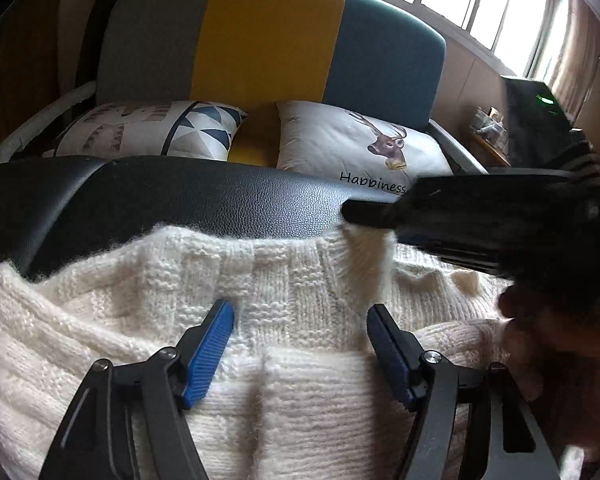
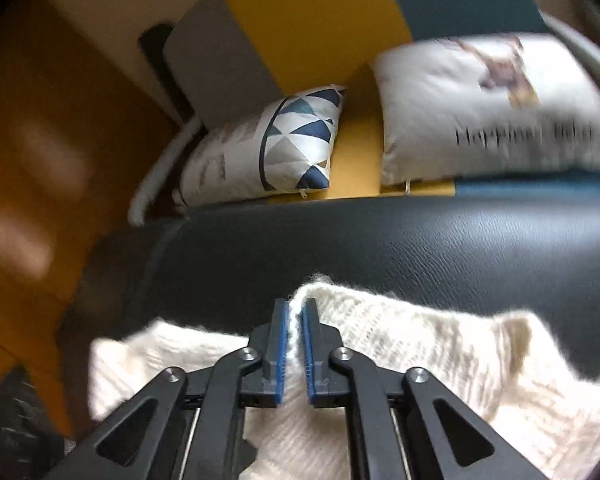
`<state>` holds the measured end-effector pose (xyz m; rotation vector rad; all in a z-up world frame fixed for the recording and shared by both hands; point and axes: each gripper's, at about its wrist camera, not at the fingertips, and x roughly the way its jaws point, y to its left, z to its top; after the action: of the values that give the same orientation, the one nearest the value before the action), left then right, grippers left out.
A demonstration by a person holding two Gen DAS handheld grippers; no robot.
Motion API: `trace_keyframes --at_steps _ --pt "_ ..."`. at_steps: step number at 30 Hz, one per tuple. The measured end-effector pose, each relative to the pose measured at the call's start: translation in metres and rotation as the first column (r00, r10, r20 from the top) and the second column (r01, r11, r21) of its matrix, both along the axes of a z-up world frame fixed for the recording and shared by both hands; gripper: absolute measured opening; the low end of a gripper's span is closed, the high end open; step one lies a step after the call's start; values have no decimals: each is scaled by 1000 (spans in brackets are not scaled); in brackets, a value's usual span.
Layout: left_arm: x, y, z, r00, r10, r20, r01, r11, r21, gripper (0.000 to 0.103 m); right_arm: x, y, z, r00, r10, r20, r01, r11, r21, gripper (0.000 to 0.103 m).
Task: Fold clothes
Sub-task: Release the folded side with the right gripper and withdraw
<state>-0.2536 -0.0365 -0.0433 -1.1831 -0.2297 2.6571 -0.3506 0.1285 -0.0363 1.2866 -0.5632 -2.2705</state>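
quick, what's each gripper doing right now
Left gripper: jaws open, hovering over the white knit sweater, holding nothing.
Right gripper: jaws closed on an edge of the white knit sweater.

Wide gap between the left gripper (image 1: 300, 312) fingers, only white knit sweater (image 1: 284, 280) beneath. On the right of that view, blocked by the right gripper (image 2: 295, 306), reaching across above the sweater's far edge, and by a hand (image 1: 540, 344) close beside. Beyond the sweater, bare black leather surface (image 1: 204, 196) up to its far edge. Past that edge, two cushions (image 1: 356, 144) on a sofa (image 1: 268, 36). No room between the right fingers: a sweater fold pinched there.
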Motion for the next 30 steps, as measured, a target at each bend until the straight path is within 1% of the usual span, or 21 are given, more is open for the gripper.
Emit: trace_keyframes --at_steps 1,2,4,5,7,11,14,17,18,21,23,24,26,27,28,29,30 --pt "0 0 0 1000 -1 0 1 1000 -1 71 4 10 5 1000 -22 -1 22 999 -26 25" --pt "1 1 1 1000 -1 0 1 1000 -4 71 8 19 11 999 -37 -19 36 999 -32 25" --pt "0 1 1 1000 -2 0 2 1000 -8 71 21 41 27 995 -66 -75 64 998 -29 25" --pt "0 2 0 1000 -2 0 2 1000 -11 71 28 50 34 993 -76 -95 76 997 -7 25" --pt "0 3 0 1000 -2 0 2 1000 -19 72 39 59 40 990 -85 -109 95 992 85 25" --pt "0 5 0 1000 -3 -2 2 1000 -30 72 47 54 35 990 -85 -114 109 970 219 25" --pt "0 4 0 1000 -3 -2 3 1000 -28 72 54 50 32 989 -85 -117 118 941 316 25" --pt "0 4 0 1000 -2 -3 2 1000 -25 73 60 46 28 989 -84 -121 127 903 411 25" --pt "0 4 0 1000 -2 -4 2 1000 -25 73 61 46 28 988 -90 -124 134 898 418 25" --pt "0 5 0 1000 -2 -6 2 1000 -29 73 51 54 27 985 -129 -112 162 914 373 25" --pt "0 5 0 1000 -2 -6 2 1000 -29 73 40 50 27 987 -132 -94 159 908 388 25" --pt "0 5 0 1000 -2 -6 2 1000 -26 73 34 44 26 989 -120 -83 144 894 424 25" --pt "0 4 0 1000 -3 -6 3 1000 -20 73 25 29 22 995 -84 -47 96 837 539 24" --pt "1 4 0 1000 -3 -7 3 1000 -19 73 24 28 19 996 -85 -34 89 818 569 20" --pt "1 3 0 1000 -3 -7 3 1000 -19 73 23 29 18 995 -94 -32 95 811 577 19" --pt "1 3 -1 1000 -3 -8 3 1000 -19 73 22 30 17 994 -104 -29 101 805 585 8" --pt "1 3 -1 1000 -3 -8 3 1000 -19 73 22 32 18 993 -118 -32 114 804 584 5"
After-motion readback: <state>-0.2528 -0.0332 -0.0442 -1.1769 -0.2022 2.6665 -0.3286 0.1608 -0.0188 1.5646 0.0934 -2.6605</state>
